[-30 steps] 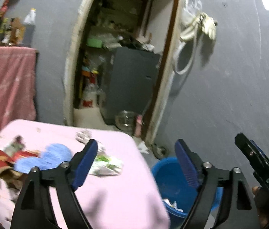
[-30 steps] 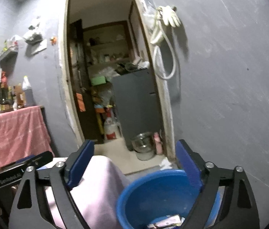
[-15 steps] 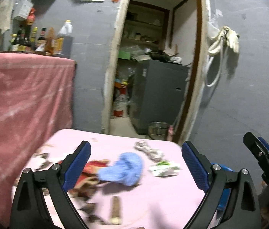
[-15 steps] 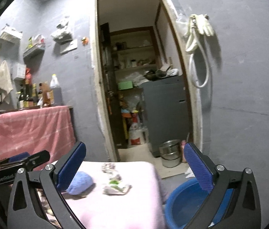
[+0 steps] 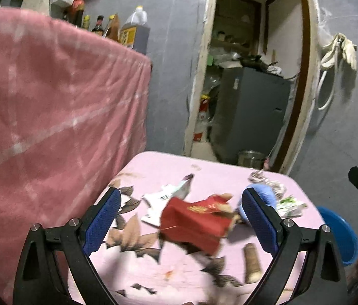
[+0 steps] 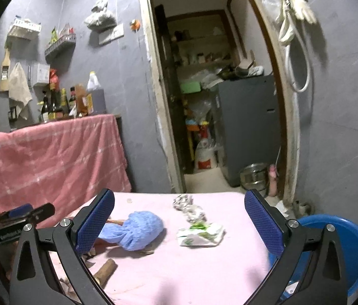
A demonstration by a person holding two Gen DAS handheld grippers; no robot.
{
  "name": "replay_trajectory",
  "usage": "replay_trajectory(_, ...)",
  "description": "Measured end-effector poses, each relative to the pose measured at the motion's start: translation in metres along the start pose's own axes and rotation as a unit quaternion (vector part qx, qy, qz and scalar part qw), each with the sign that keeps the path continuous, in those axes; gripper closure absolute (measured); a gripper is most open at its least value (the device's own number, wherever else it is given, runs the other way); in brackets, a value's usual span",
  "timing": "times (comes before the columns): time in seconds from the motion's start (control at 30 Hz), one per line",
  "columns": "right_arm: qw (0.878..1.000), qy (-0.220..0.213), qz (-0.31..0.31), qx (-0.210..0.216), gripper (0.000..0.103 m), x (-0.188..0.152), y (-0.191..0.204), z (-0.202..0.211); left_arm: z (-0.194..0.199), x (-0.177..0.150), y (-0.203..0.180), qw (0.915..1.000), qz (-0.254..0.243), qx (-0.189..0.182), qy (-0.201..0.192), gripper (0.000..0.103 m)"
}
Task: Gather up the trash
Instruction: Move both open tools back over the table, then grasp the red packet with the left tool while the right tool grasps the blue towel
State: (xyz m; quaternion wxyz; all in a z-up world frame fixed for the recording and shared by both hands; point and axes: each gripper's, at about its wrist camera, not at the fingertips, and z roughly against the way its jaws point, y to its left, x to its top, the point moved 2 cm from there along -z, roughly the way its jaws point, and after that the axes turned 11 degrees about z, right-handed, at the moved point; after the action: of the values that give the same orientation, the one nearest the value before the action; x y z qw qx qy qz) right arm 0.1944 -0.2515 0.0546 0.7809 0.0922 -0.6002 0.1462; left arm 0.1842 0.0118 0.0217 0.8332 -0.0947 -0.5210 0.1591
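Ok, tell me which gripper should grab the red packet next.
Left. The left gripper is open with the red packet framed between its fingers. The right gripper faces the blue cloth and white wrapper instead.

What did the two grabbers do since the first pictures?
Both swung away from the blue basin to face the pink table. The left hand-held gripper and right hand-held gripper have just been opening wider, with nothing gripped. The red packet, blue cloth and green-white wrapper stayed put.
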Motion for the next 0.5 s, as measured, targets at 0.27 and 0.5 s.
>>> replay_trajectory(0.27, 0.996, 0.083, 0.034, 0.027, 0.000, -0.004, 0.029, -0.056, -0.028, -0.005, 0.019, 0.9987, 0.001, 0.004, 0.051, 0.010)
replay_trajectory(0.5, 0.985, 0.161, 0.030, 0.059, 0.000, -0.015, 0.044, -0.105, -0.048, -0.006, 0.027, 0.9955, 0.024, -0.018, 0.090, 0.016)
